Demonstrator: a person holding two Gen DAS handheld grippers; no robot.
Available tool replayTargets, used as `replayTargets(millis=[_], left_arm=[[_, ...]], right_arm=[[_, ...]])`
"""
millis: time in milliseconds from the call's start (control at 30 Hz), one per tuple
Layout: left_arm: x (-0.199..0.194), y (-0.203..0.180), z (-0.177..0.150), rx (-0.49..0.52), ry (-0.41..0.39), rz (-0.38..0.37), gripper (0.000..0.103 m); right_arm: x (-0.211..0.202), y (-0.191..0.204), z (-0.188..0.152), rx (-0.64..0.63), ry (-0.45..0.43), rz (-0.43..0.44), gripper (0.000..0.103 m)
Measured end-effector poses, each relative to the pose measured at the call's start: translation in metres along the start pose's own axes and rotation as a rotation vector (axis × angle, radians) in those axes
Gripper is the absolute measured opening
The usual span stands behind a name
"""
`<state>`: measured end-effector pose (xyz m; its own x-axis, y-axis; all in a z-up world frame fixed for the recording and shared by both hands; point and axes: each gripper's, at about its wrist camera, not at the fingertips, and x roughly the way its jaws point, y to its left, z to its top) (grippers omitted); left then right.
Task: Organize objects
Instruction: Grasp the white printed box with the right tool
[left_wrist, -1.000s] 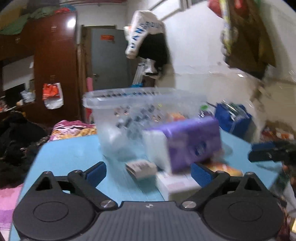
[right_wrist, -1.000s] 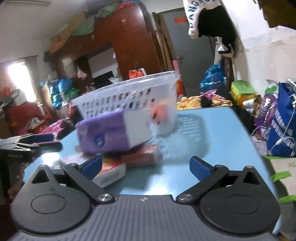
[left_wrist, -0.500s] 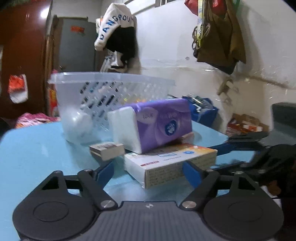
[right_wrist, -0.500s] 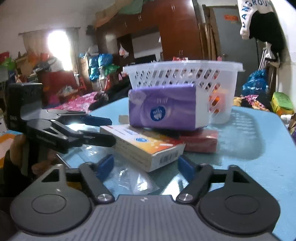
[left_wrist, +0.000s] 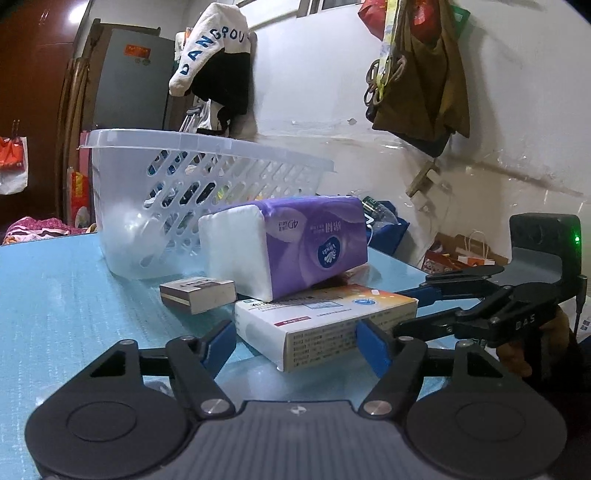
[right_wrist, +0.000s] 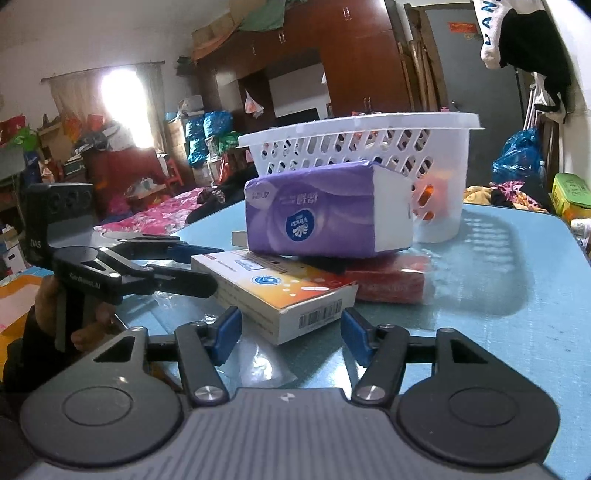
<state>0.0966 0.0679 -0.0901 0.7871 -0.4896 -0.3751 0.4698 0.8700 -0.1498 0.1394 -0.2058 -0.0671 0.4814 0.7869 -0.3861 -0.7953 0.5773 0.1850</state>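
At six o'clock, both the left gripper (left_wrist: 295, 341) and the right gripper (right_wrist: 288, 332) are held apart around one orange-white box (left_wrist: 325, 315), lengthwise toward two o'clock. One purple tissue pack (left_wrist: 291, 240) is stacked above; one basket (left_wrist: 184, 199) is seen beyond.

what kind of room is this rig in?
Likely a cluttered home bedroom or living space: a wooden wardrobe with bundles piled on top, floral bedding beside the blue table, and clothes hanging on the wall.

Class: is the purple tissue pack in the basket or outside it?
Outside: the purple tissue pack lies on boxes in front of the basket.
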Motion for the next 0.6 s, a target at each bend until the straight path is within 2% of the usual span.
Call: replayTargets(millis=[100,400,600], left_arm=[[0.0,0.0,0.0,0.002,-0.002,-0.017,0.067],[-0.005,-0.016,-0.004,0.049,-0.031,0.026,0.065],[-0.023,-0.036,-0.005,0.102,-0.076,0.053,0.065]], right_arm=[[0.0,0.003,-0.001,-0.016,-0.008,-0.002,0.056],[-0.007,0.013,-0.004,-0.046,-0.032,-0.025,0.052],[-0.023,0.03,-0.002,-0.097,-0.068,-0.048,0.051]])
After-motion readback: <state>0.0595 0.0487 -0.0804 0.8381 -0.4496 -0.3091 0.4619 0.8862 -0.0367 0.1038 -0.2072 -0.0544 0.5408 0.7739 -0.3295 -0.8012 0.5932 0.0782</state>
